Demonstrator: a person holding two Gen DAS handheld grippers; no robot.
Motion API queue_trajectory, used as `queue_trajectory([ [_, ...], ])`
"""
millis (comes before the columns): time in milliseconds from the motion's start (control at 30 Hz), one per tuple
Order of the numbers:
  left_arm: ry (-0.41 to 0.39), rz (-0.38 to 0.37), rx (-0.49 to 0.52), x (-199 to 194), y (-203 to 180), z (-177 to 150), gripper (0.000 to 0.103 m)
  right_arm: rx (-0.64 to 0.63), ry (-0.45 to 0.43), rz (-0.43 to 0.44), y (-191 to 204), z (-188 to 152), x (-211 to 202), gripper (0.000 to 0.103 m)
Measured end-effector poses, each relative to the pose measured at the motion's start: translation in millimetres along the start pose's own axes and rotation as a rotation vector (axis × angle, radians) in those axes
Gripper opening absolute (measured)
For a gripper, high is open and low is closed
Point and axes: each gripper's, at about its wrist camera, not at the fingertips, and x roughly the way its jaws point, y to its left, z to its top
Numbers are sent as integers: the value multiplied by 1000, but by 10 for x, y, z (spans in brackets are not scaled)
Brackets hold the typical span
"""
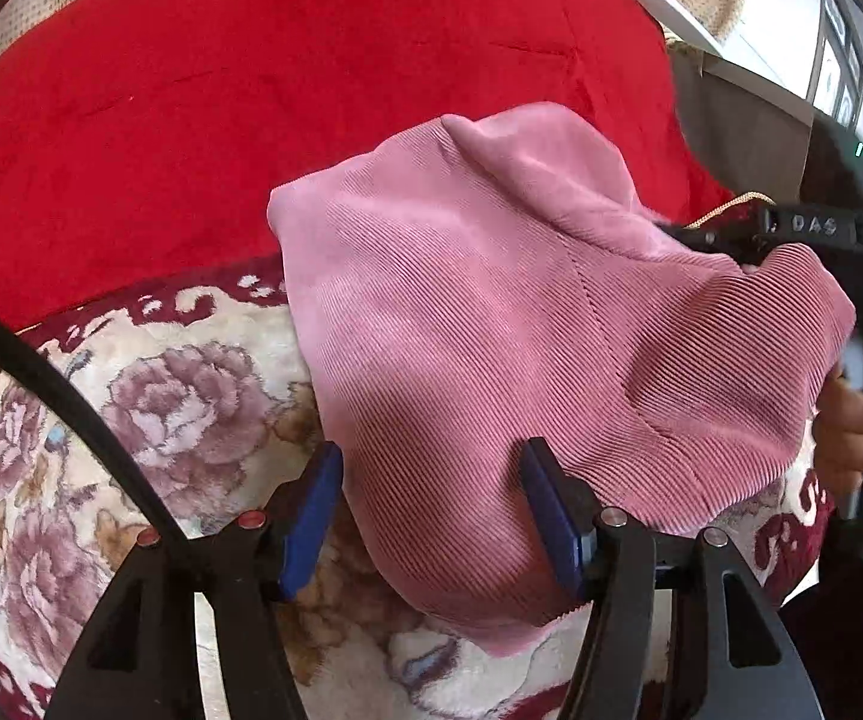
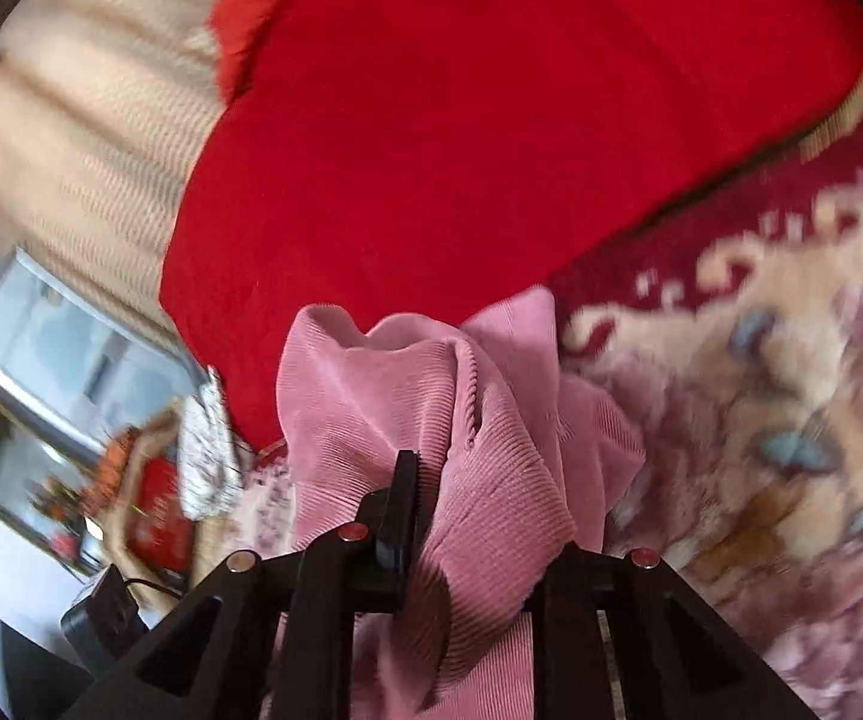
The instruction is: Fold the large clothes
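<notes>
A pink ribbed garment (image 1: 491,324) hangs lifted above the floral carpet, bunched and draped. My left gripper (image 1: 431,510) is open, its blue-padded fingers (image 1: 311,516) spread on either side of the garment's lower fold without closing on it. My right gripper (image 1: 791,240) shows at the right of the left wrist view, holding the garment's upper edge. In the right wrist view the right gripper (image 2: 467,516) is shut on the pink garment (image 2: 407,396), which bunches over its fingers and hides the right one.
A red blanket (image 1: 311,90) lies spread on the floor ahead, with a floral carpet (image 1: 131,408) under it. Beige fabric (image 2: 89,120) and a window or glass door (image 2: 59,348) lie at the left of the right wrist view.
</notes>
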Motion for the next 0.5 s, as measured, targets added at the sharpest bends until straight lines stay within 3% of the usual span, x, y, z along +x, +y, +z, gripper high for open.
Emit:
queue_trajectory([
  [67, 1, -6, -5, -23, -19, -45, 61, -32, -18, -23, 89, -17, -60, 20],
  [233, -3, 17, 63, 168, -198, 71, 61, 53, 4, -31, -72, -48, -156, 20],
  [367, -13, 35, 77, 212, -269, -8, 61, 165, 74, -41, -350, -92, -124, 20],
  [500, -41, 44, 89, 178, -295, -134, 61, 222, 118, 5, -507, -246, -197, 21],
])
